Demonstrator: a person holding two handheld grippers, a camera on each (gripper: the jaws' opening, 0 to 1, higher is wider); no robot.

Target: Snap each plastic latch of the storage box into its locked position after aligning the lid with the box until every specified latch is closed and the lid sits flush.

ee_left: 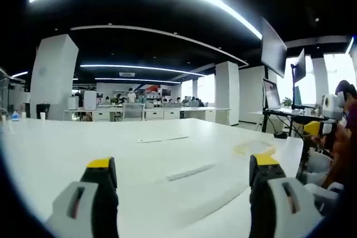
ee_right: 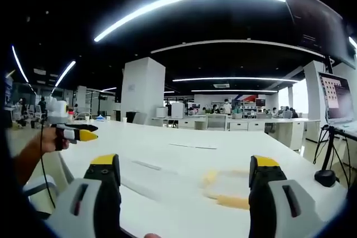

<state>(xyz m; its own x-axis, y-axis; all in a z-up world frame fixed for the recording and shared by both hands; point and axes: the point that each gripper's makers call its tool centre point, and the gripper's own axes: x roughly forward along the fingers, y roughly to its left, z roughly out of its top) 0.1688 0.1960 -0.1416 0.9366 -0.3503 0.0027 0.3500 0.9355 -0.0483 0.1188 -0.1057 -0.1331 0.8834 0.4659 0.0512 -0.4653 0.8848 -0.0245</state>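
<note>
A faint see-through shape with yellow parts [ee_left: 254, 148] lies on the white table [ee_left: 67, 149], ahead and right of my left gripper [ee_left: 183, 165]. I cannot make out whether it is the box or its lid. The left gripper's yellow-tipped jaws stand wide apart with nothing between them. In the right gripper view the same yellow parts [ee_right: 223, 190] appear blurred, low between the jaws of my right gripper [ee_right: 184, 164], which is open and empty. A hand holds the left gripper [ee_right: 75, 132] at the far left, and the right gripper [ee_left: 321, 121] sits at the table's right end.
Thin pale strips [ee_left: 189, 172] [ee_left: 162, 139] lie flat on the table. A stand with monitors [ee_left: 273, 48] and a laptop [ee_left: 271, 94] rises past the table's right end, its base [ee_right: 325, 178] on the floor. Desks and people fill the back of the room.
</note>
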